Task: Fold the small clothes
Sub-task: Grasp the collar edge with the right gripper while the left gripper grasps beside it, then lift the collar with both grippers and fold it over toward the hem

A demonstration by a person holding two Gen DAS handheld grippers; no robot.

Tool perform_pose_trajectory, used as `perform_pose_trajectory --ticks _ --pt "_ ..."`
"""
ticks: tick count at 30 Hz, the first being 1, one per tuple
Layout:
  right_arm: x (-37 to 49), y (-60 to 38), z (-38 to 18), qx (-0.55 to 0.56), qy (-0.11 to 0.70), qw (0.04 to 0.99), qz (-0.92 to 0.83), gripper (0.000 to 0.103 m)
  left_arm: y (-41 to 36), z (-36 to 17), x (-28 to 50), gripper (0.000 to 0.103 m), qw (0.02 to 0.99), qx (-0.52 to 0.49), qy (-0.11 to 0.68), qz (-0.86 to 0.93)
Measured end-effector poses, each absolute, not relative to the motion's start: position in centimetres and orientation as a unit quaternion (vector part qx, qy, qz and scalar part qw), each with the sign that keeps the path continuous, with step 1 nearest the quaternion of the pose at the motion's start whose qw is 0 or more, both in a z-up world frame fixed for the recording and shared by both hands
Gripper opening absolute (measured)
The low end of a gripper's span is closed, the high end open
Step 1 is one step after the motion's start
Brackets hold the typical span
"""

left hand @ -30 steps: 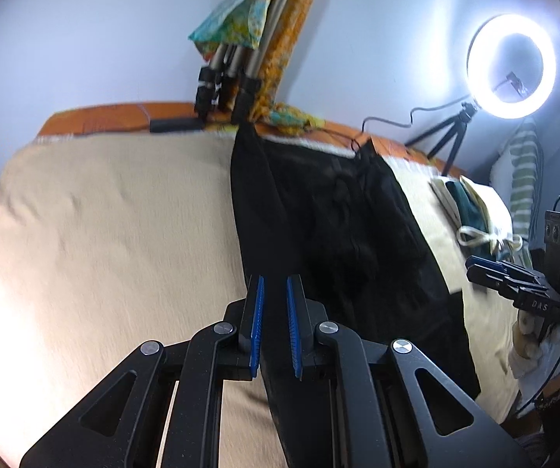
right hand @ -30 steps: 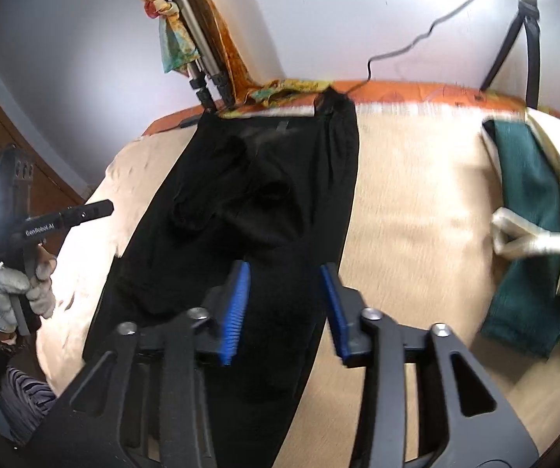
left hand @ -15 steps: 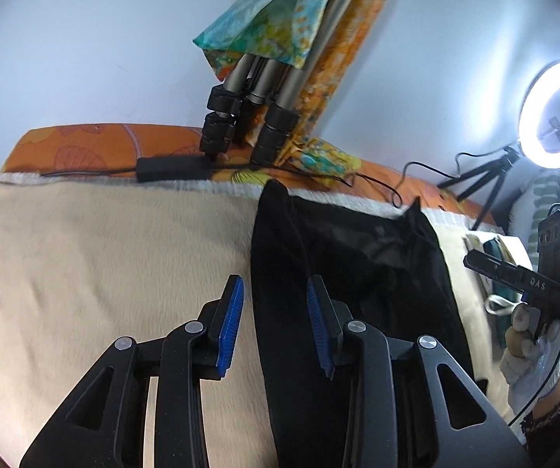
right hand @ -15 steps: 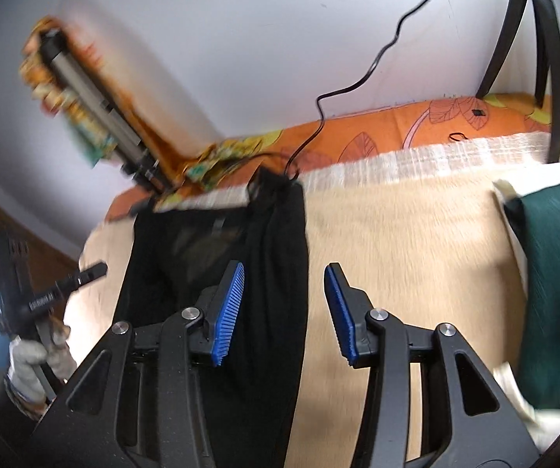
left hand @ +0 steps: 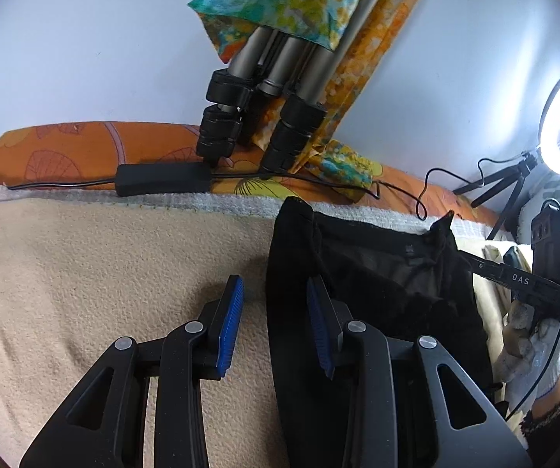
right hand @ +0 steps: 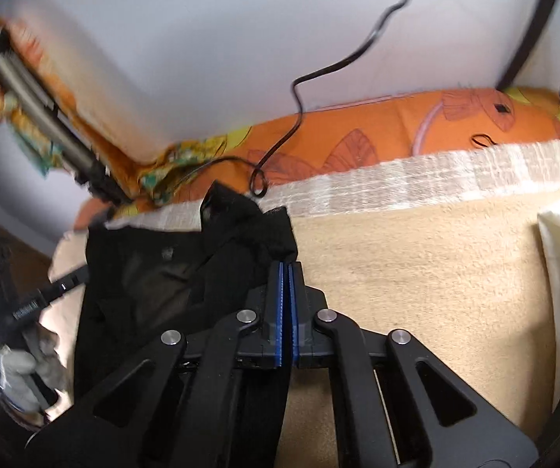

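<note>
Lying lengthwise on the beige blanket (left hand: 85,257), the black garment (left hand: 377,284) has its top edge up against the white woven strip and the orange patterned sheet (left hand: 65,148) by the wall. The left gripper (left hand: 274,314) stands at the garment's left top corner with its blue pads parted: the left pad is over bare blanket, the right pad over black cloth, and the garment's side edge runs between them unpinched. The right gripper (right hand: 284,296) sits at the opposite top corner, its pads pressed together; its jaws have just been closing, and the bunched black hem rises straight off their tips, so it pinches that corner. A second ago both grippers hung farther back over the middle of the garment, the left one nearly closed and the right one spread; since then both have come forward to the top edge. Tripod legs (left hand: 264,113) wrapped in patterned cloth lean on the wall behind.
</note>
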State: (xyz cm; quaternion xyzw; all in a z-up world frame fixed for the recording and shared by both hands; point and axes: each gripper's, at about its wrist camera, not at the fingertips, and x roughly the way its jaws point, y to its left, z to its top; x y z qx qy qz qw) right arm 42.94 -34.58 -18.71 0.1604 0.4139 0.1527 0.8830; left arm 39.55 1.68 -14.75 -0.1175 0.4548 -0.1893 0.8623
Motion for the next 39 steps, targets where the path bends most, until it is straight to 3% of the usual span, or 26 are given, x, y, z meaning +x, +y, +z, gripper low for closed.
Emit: perform_pose_trajectory --ticks 4,8,14,15,16,39 --pt "42.9 -35.2 -17.9 0.166 0.397 0.886 0.174 0.005 1.7 -14.6 40.2 0.032 0.864 -0.116 0.451 -0.192" --pt "43.4 -35.5 -17.6 0.179 0.391 0.884 0.184 0.02 1.5 -14.7 41.2 0.032 0.858 -0.129 0.455 -0.199" --pt "45.2 -33.9 -18.7 0.163 0.407 0.877 0.195 0.019 -0.1 -14.9 42.0 0.03 0.856 -0.129 0.448 -0.224" --pt "45.2 -33.7 -18.7 0.154 0.407 0.879 0.195 0.008 -0.4 -14.9 41.9 0.015 0.857 -0.12 0.447 -0.226" --pt "45.3 -33.4 -18.7 0.148 0.405 0.881 0.194 0.007 -0.7 -14.9 41.9 0.003 0.858 -0.115 0.447 -0.227" --pt "37.5 -35.0 -12.0 0.141 0.331 0.913 0.194 0.005 -0.3 -7.4 34.2 0.003 0.892 -0.072 0.372 -0.248"
